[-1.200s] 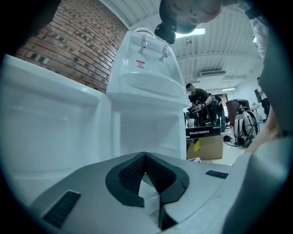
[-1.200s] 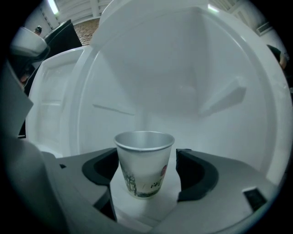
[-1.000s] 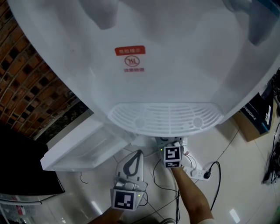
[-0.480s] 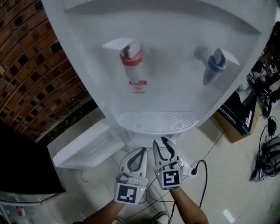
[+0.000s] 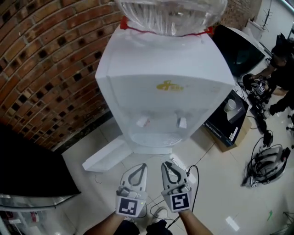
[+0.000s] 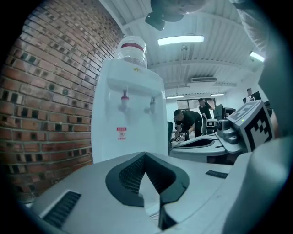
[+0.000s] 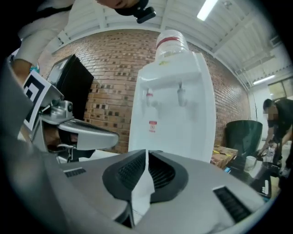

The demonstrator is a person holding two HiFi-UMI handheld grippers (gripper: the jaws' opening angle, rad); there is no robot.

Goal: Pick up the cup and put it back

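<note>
A white cup (image 5: 230,105) stands on a black box (image 5: 223,123) to the right of the white water dispenser (image 5: 161,101); in the right gripper view the cup (image 7: 250,162) is small at the far right. Both grippers are held side by side low in the head view, pointing at the dispenser and well short of it. My left gripper (image 5: 141,166) is shut and empty, its tips meeting (image 6: 145,155). On my right gripper (image 5: 165,164) the jaws are closing, with nothing between them, and the tips meet (image 7: 147,151).
A water bottle (image 5: 170,13) tops the dispenser. A brick wall (image 5: 46,69) runs behind and to the left. A white panel (image 5: 108,153) lies on the floor by the base. A dark cabinet (image 5: 32,170) is at left. Cables (image 5: 264,165) and a person (image 5: 278,64) are at right.
The view has pulled back from the dispenser, which now shows whole. My right gripper has drawn back from under the drip tray to beside the left, and its jaws have closed.
</note>
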